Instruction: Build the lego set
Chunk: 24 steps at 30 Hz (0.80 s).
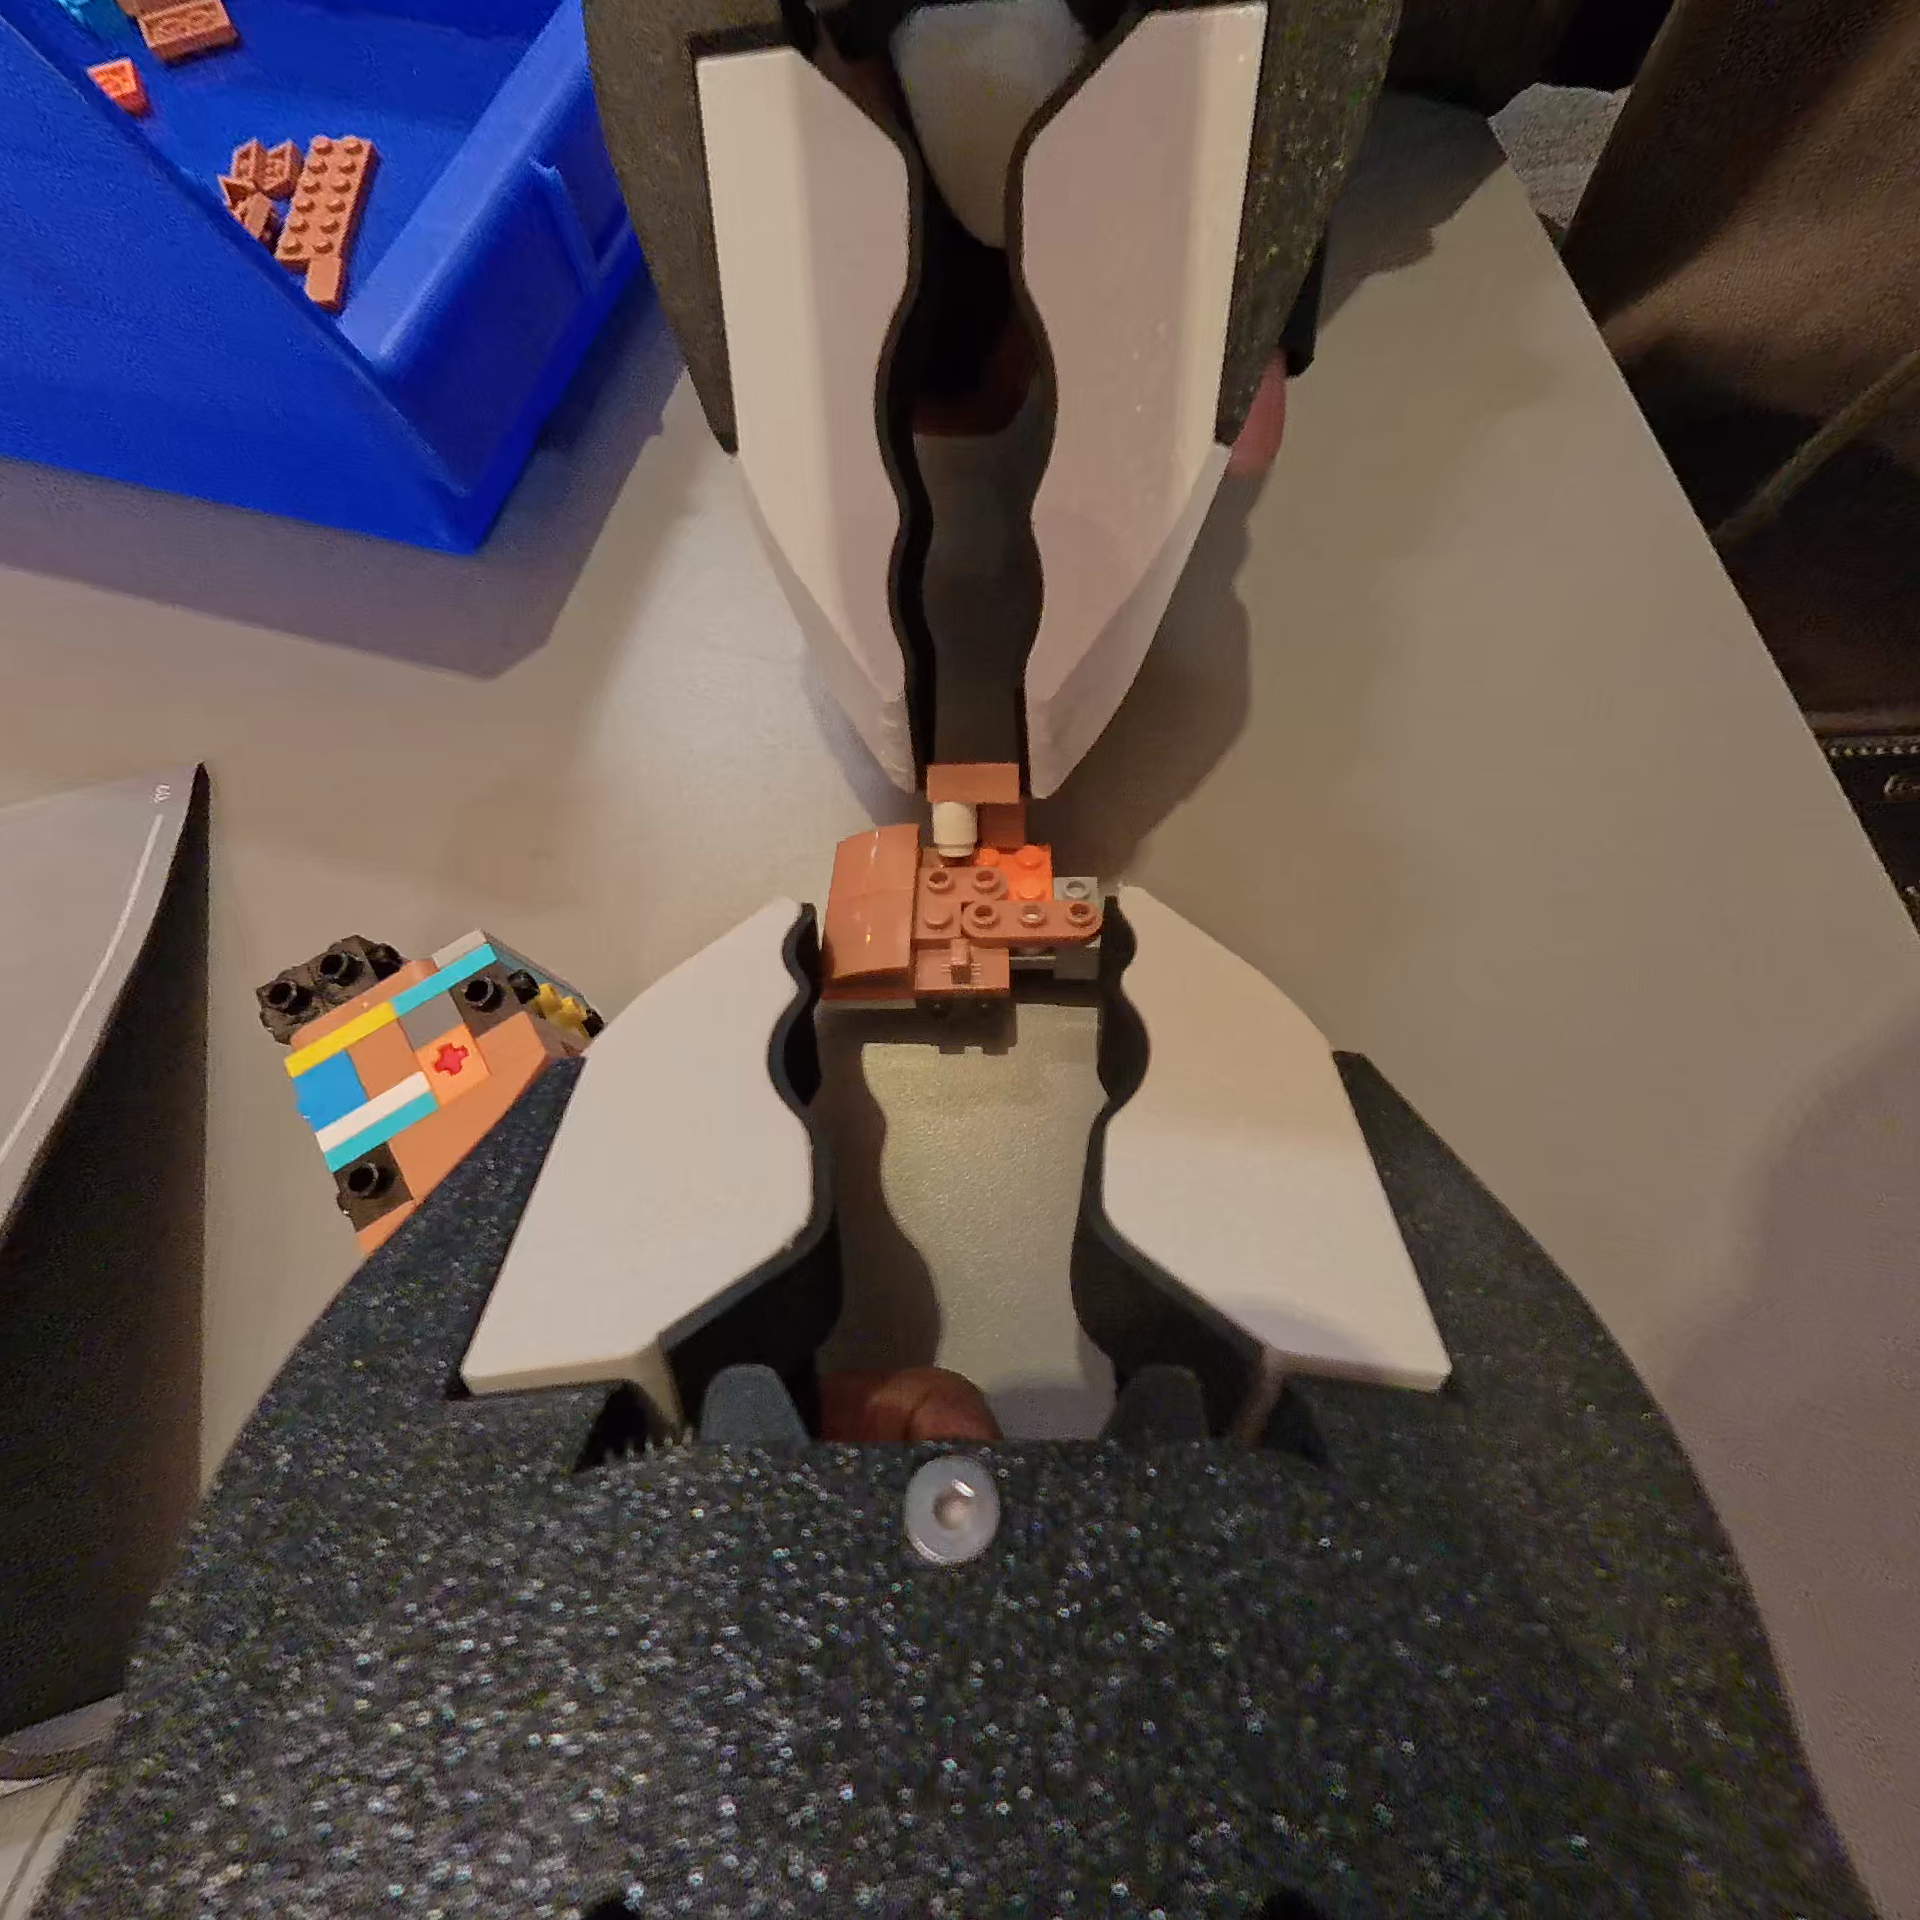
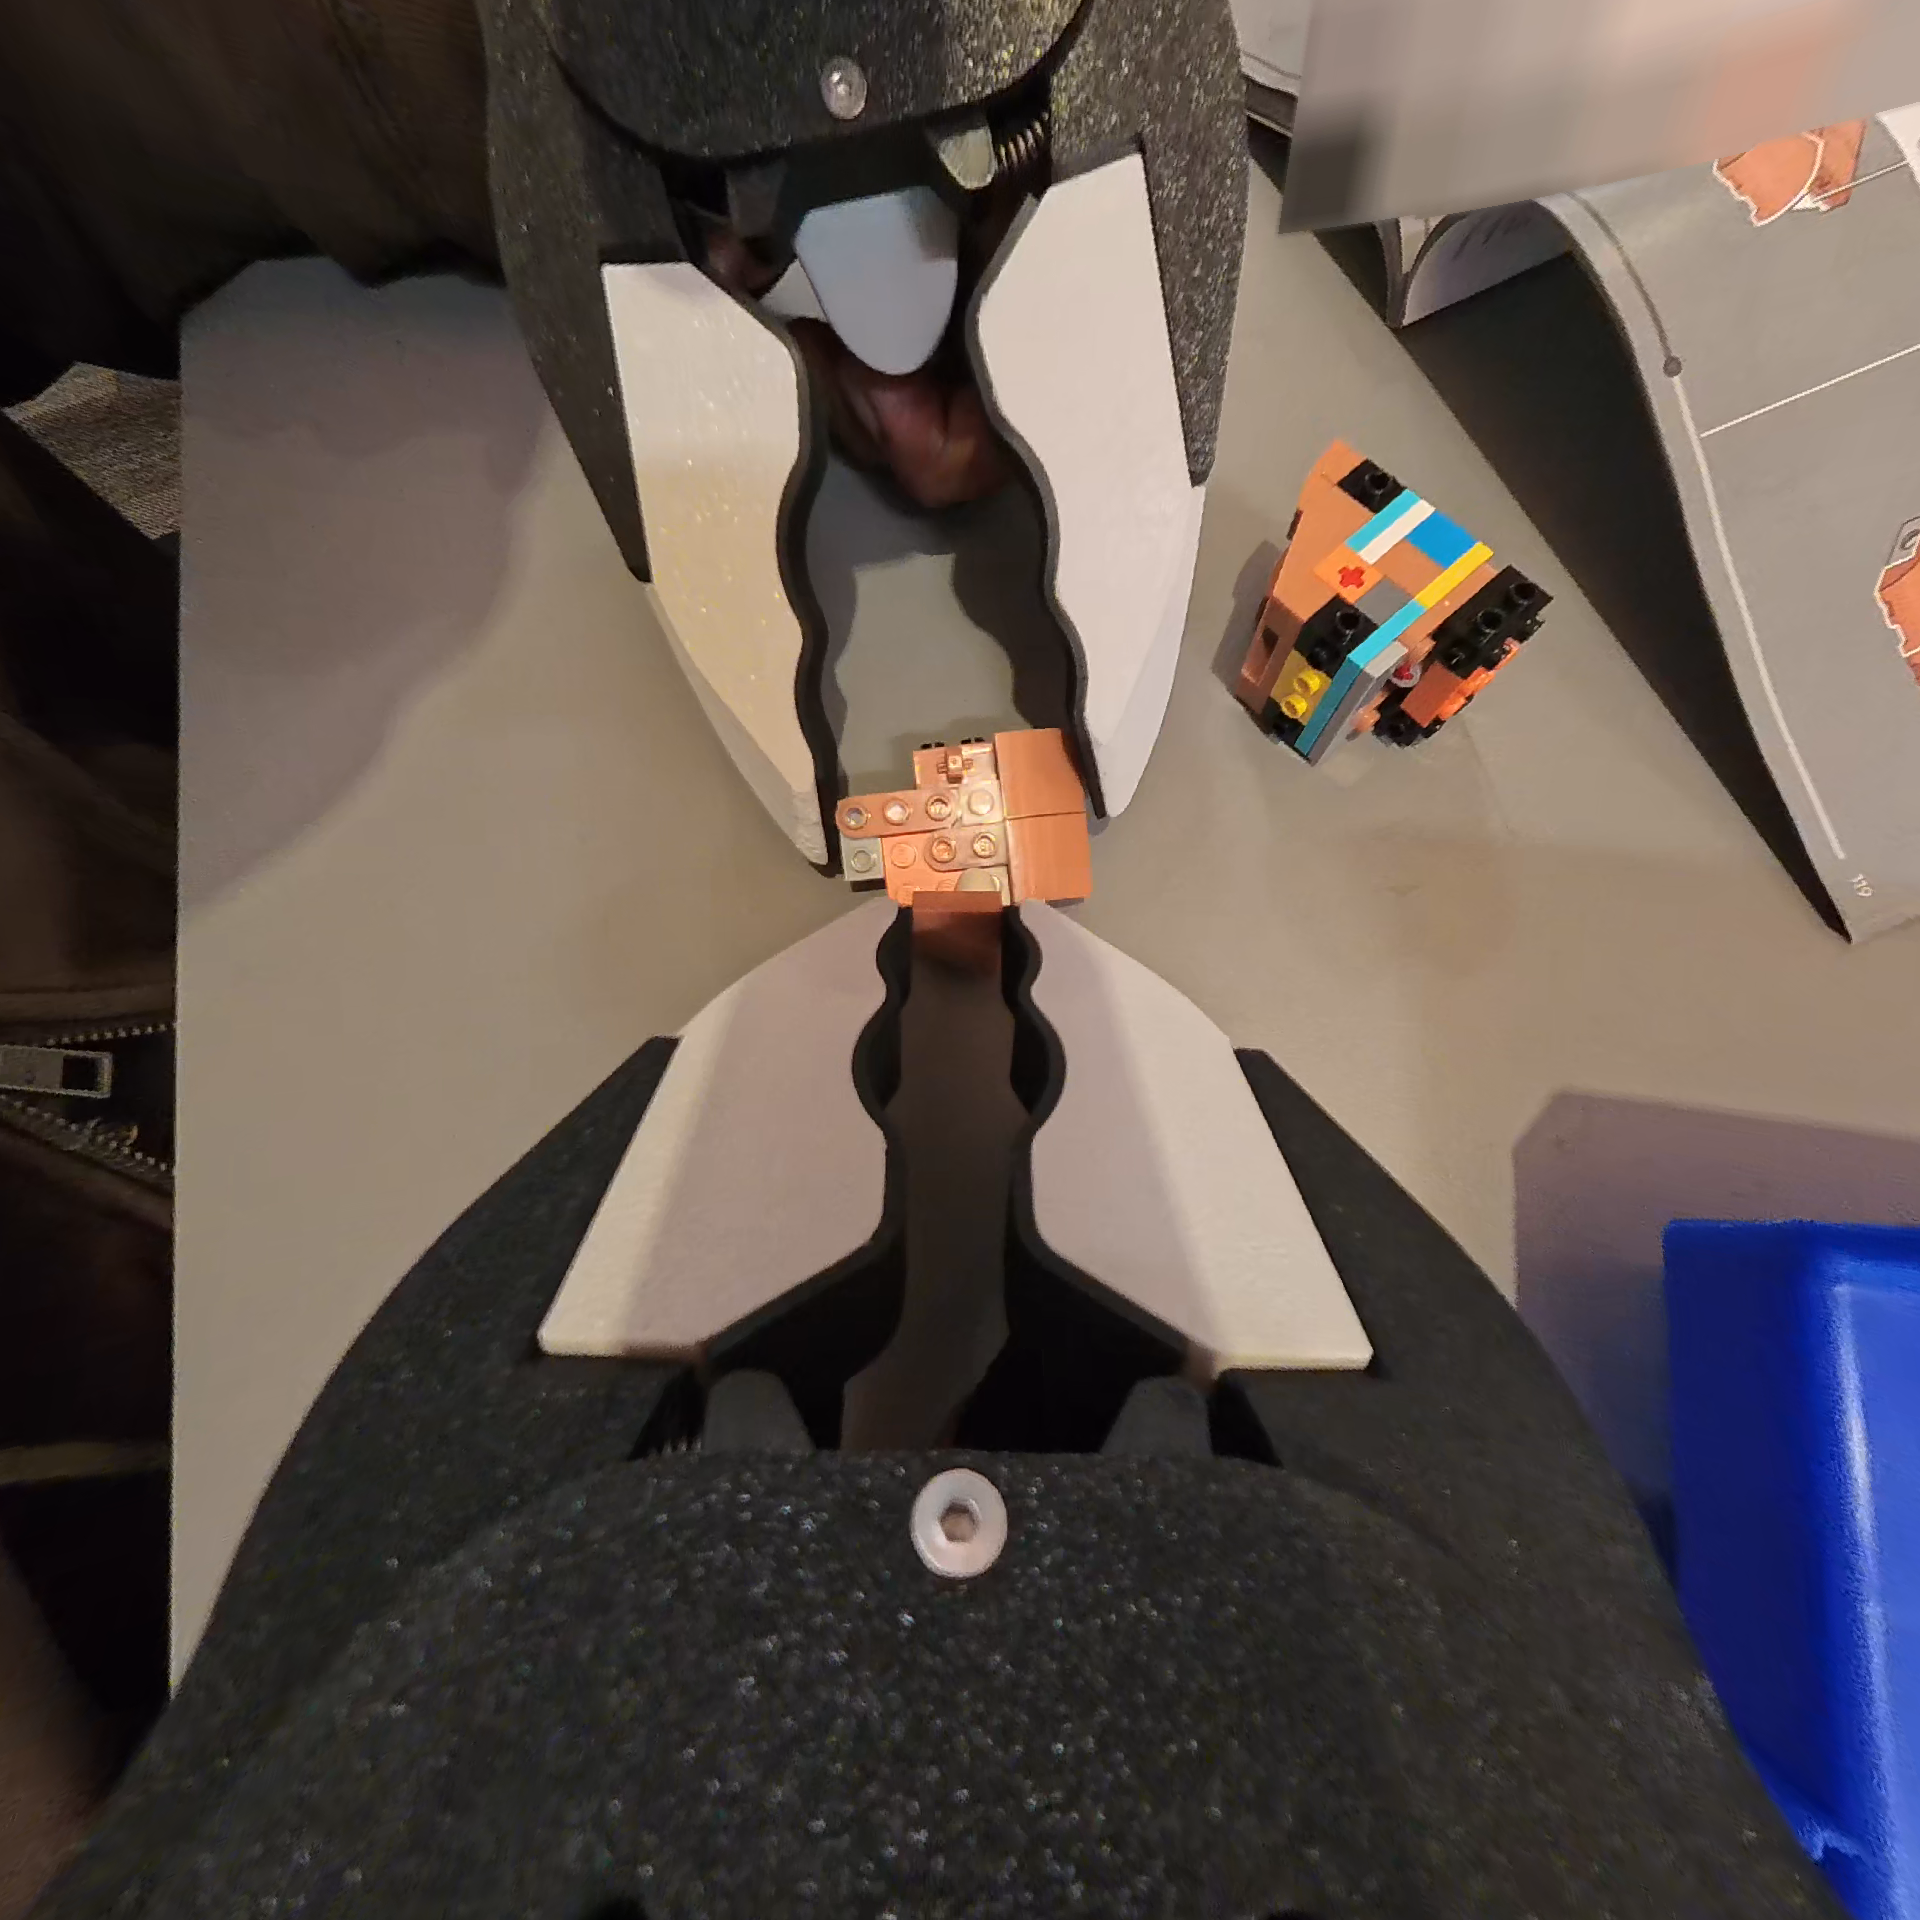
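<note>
Grippers tip to tip above table (image 1: 1351, 727): left gripper (image 1: 956, 935) clamped on brown lego assembly (image 1: 935, 925), steadying it; right gripper (image 2: 956, 920) pinching small brown piece (image 2: 956, 925) against its edge, probably for pressing on.

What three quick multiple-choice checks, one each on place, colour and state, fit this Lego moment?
1. Where does the small brown Lego assembly sit?
A. between the white fingertips of the left gripper
B. inside the blue plastic bin
C. on the grey instruction booklet

2. What colour are the loose bricks in that bin?
A. yellow
B. reddish brown
C. black

3. What is the right gripper doing?
A. hanging wide open
B. shut on a small brown brick at the assembly's edge
C. gripping the multicoloured striped Lego block

Answers: A, its fingers flank the assembly; B, the bin's plates look reddish brown; B, its fingertips pinch that brick.
</note>
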Motion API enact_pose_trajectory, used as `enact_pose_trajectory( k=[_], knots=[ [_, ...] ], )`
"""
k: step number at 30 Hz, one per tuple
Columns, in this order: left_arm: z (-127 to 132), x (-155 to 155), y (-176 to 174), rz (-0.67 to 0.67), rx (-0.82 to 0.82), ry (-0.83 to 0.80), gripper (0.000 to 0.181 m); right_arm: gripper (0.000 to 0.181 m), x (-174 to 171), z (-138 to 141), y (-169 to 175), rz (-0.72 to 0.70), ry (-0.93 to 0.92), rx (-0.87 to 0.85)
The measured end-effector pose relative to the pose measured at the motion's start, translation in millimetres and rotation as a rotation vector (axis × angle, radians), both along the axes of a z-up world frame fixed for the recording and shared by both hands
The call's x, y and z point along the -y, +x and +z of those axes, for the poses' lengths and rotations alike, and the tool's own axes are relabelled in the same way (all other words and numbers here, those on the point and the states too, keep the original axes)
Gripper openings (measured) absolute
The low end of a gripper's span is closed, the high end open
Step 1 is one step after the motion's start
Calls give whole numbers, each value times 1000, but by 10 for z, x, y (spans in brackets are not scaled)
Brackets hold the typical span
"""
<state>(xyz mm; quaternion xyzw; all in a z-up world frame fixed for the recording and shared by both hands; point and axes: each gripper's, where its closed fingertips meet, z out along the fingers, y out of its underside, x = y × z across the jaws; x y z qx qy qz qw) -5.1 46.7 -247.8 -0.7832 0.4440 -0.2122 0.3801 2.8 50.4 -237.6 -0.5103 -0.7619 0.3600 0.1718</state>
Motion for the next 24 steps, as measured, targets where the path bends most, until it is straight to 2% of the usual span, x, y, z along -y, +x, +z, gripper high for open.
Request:
enact_pose_trajectory(
  k=[24],
  knots=[
    [-35,-3,3,2,-30,1,52,17,-14,-32,-41,-15,45,7]
  ],
)
